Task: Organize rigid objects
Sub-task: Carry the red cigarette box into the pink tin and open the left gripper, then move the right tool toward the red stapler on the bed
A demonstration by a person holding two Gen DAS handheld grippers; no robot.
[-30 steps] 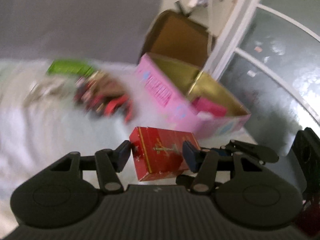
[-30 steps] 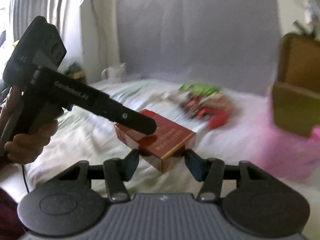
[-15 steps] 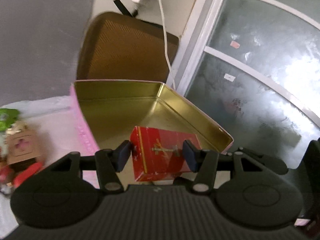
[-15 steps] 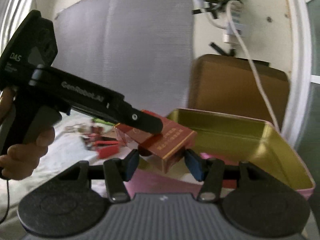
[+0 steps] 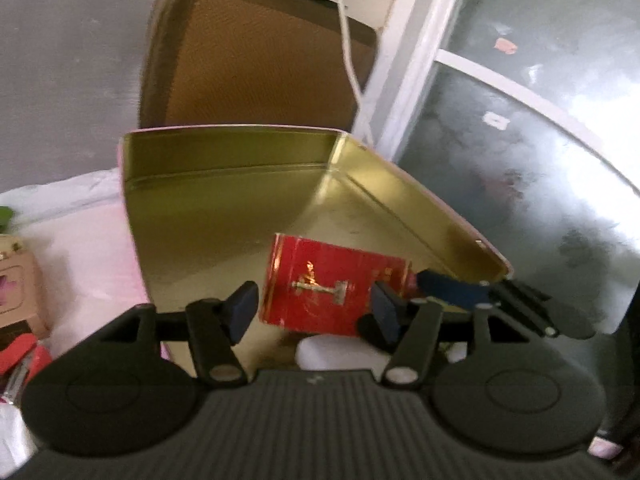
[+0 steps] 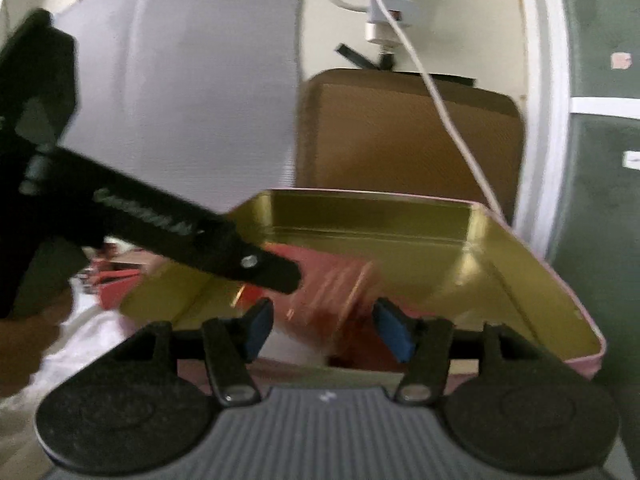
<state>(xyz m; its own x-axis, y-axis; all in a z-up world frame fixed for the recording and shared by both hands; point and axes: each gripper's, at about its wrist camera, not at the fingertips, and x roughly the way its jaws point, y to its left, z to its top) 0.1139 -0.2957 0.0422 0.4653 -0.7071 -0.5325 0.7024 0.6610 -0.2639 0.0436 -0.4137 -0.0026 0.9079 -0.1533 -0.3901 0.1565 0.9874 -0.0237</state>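
Observation:
A red box with gold print (image 5: 332,288) hangs over the gold inside of an open pink tin (image 5: 232,132). It sits between the blue pads of my left gripper (image 5: 314,310), whose jaws are opening; a gap shows beside the left pad. In the right wrist view the red box (image 6: 332,292) is blurred and tilted between the pads of my right gripper (image 6: 327,328), whose jaws are also opening and stand clear of it. The left gripper's finger (image 6: 272,268) crosses in from the left above the box. The tin's rim (image 6: 360,194) lies just ahead.
The tin's brown lid (image 5: 256,52) stands upright behind it against the wall. A white cable (image 5: 348,40) hangs over the lid. A glass door (image 5: 520,140) is at the right. Small boxes and red items (image 6: 116,284) lie on the white sheet to the left.
Both grippers carried the red box from over the sheet to over the tin. Both pairs of jaws have widened, and the box has come loose and tilted.

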